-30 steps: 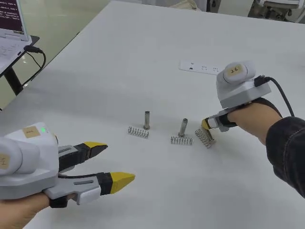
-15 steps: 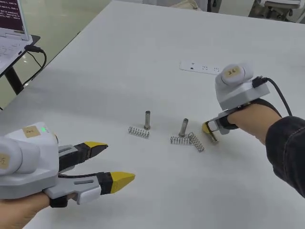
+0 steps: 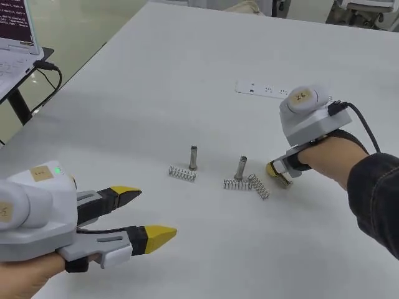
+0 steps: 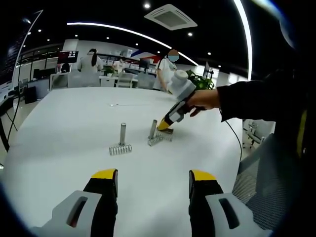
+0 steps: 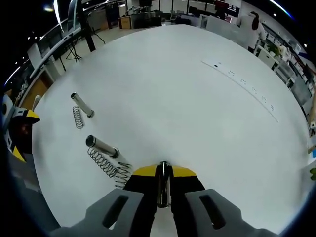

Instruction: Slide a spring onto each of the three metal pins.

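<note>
Two metal pins stand upright on the white table, the left pin [image 3: 193,157] [image 4: 122,133] [image 5: 81,104] and the middle pin [image 3: 240,167] [image 4: 153,129] [image 5: 101,145]. One spring [image 3: 181,174] [image 5: 77,117] lies by the left pin. Two springs [image 3: 237,184] [image 3: 258,186] [image 5: 102,161] lie by the middle pin. My right gripper [image 3: 278,174] [image 5: 163,177] is low over the table to the right of them, shut on a third metal pin [image 5: 163,186]. The left gripper [image 3: 146,213] [image 4: 153,175] hovers open and empty near the front left.
A white power strip [image 3: 262,89] [image 5: 242,81] lies farther back on the table [image 3: 187,75]. A laptop [image 3: 12,31] with a cable sits on a stand off the table's left edge. People stand in the background of the left gripper view.
The rightmost spring slid left from the right gripper's tip and now lies beside the middle pin. The right gripper drew slightly right with its pin. The left gripper stayed put.
</note>
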A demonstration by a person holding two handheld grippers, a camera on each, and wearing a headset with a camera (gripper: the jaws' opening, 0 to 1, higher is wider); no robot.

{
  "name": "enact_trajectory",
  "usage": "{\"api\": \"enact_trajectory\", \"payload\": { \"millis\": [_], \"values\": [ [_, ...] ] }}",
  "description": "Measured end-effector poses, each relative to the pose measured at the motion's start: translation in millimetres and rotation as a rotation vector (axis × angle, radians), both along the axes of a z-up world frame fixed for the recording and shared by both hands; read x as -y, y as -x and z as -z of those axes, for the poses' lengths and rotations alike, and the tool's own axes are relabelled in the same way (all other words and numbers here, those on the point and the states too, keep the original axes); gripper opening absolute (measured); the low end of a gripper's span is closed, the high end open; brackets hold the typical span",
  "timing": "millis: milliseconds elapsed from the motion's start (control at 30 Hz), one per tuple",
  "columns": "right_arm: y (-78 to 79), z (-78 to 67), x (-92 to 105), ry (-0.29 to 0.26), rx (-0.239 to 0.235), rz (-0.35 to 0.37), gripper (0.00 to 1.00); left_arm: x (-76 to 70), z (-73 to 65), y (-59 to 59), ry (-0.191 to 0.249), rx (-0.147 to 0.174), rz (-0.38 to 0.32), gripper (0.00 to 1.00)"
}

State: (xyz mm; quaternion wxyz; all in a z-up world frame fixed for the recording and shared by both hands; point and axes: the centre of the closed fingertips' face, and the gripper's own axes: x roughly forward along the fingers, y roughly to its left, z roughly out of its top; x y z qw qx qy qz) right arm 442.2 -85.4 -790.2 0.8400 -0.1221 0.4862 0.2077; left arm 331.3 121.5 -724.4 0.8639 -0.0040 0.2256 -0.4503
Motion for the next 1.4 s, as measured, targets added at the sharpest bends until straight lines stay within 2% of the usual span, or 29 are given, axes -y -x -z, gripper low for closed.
{"api": "enact_trajectory", "payload": {
  "millis": [533, 800, 1400],
  "values": [
    [4.0, -20.3, 6.9, -0.060, 0.060, 0.037, 0.06, 1.9, -1.0, 0.8, -0.003, 0.005, 0.011, 0.53],
    [12.0, -28.9, 7.7, -0.097, 0.090, 0.059, 0.06, 2.6, -1.8, 0.7, -0.002, 0.009, 0.014, 0.53],
    [36.1, -42.8, 15.6, -0.120, 0.158, 0.088, 0.06, 6.1, -4.9, 3.8, -0.006, 0.020, 0.031, 0.53]
  ]
}}
